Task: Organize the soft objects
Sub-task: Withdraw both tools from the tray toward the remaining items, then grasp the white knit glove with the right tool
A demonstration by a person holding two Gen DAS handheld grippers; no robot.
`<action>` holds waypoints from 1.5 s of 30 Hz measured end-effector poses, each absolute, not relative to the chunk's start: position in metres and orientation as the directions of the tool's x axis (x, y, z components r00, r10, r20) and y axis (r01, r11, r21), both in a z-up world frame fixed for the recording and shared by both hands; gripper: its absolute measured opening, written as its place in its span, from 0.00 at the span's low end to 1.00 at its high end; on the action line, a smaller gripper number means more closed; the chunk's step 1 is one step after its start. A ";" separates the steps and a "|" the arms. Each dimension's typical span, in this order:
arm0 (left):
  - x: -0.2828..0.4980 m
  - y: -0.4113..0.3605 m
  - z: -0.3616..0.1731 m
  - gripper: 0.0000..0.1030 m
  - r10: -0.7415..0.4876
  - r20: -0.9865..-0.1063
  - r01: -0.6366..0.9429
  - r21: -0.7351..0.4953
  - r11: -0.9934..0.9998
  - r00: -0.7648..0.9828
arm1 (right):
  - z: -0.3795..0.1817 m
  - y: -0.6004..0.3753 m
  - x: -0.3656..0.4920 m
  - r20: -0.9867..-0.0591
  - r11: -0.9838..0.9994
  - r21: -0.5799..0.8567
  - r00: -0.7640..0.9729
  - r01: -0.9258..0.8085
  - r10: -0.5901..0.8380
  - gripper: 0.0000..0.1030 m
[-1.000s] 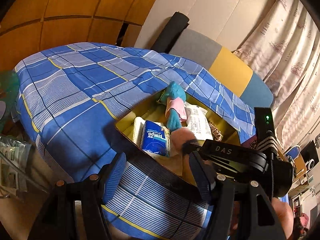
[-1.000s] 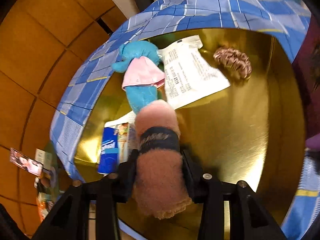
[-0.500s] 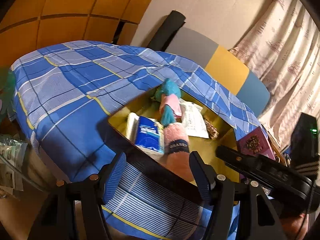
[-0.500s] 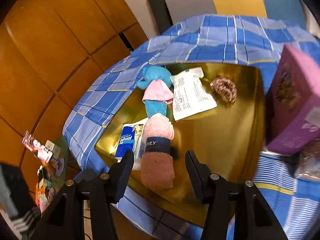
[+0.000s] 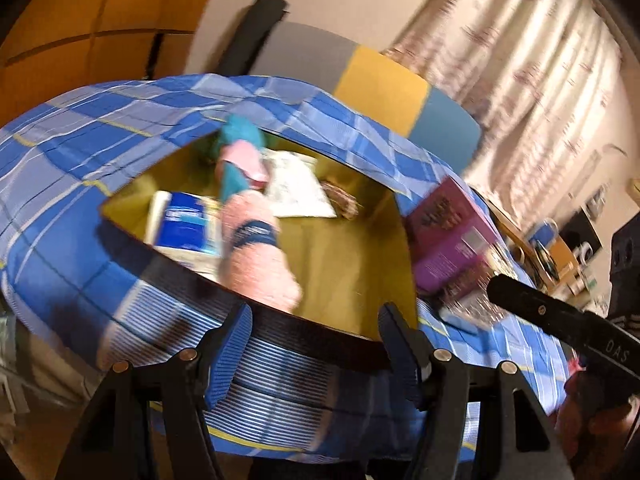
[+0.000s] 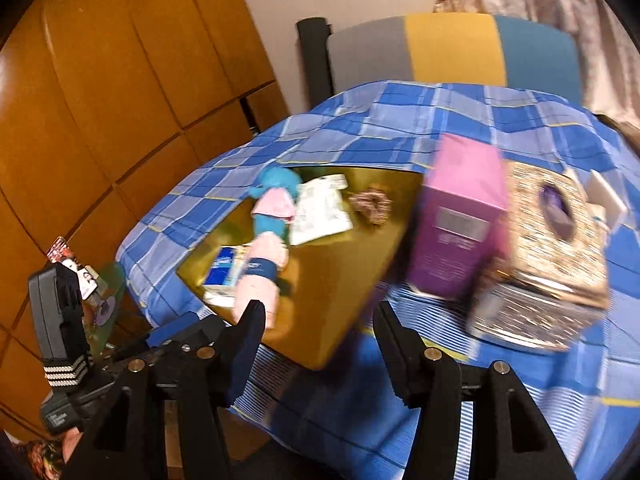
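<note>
A gold tray [image 5: 352, 256] [image 6: 332, 280] lies on the blue checked cloth. In it lie a rolled pink towel with a dark band [image 5: 256, 252] [image 6: 260, 276], a teal and pink plush toy [image 5: 240, 156] [image 6: 276, 204], a blue tissue pack [image 5: 184, 228] [image 6: 224, 272], a white paper packet [image 5: 296, 188] [image 6: 320, 208] and a brown scrunchie [image 5: 344, 200] [image 6: 372, 204]. My left gripper [image 5: 316, 344] is open and empty at the tray's near edge. My right gripper [image 6: 320, 340] is open and empty, drawn back from the tray.
A purple box [image 5: 452, 236] [image 6: 460, 224] stands right of the tray. A glittery gold tissue box [image 6: 548, 256] sits beside it. A grey, yellow and blue chair back [image 6: 452, 48] is behind the table. Wooden panels [image 6: 120, 100] are on the left.
My right gripper let go of the pink towel roll in the tray, opened and pulled back and up. The left gripper shifted right; both views are blurred by motion.
</note>
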State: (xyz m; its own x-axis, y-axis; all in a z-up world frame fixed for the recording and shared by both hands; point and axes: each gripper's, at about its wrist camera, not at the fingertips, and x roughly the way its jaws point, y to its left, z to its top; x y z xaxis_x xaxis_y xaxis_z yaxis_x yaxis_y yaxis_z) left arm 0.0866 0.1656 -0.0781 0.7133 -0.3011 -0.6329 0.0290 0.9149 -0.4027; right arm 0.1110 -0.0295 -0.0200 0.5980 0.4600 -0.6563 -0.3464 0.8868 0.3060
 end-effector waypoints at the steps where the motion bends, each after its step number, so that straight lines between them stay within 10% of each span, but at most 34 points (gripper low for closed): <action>1: 0.086 0.158 -0.079 0.65 -0.318 -0.633 0.054 -0.400 0.915 0.705 | -0.020 -0.038 0.107 -0.655 0.891 0.305 0.605 -0.338 0.453 0.56; 20: 0.061 0.042 -0.090 0.65 -0.524 -0.646 0.358 -0.384 0.851 0.555 | -0.059 -0.243 0.093 -0.702 0.950 0.294 0.697 0.100 0.144 0.56; 45: 0.066 -0.012 -0.097 0.65 -0.522 -0.718 0.429 -0.335 0.839 0.460 | -0.107 -0.300 0.292 -0.781 0.971 0.231 0.607 0.062 0.147 0.50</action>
State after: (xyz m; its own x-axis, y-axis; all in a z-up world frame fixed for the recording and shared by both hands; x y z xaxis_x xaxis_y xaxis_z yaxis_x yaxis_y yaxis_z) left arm 0.0659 -0.0123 -0.0971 0.4602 -0.5224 -0.7178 0.4292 0.8387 -0.3352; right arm 0.2922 -0.2998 -0.1073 0.6071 0.1468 -0.7810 0.0623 0.9710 0.2309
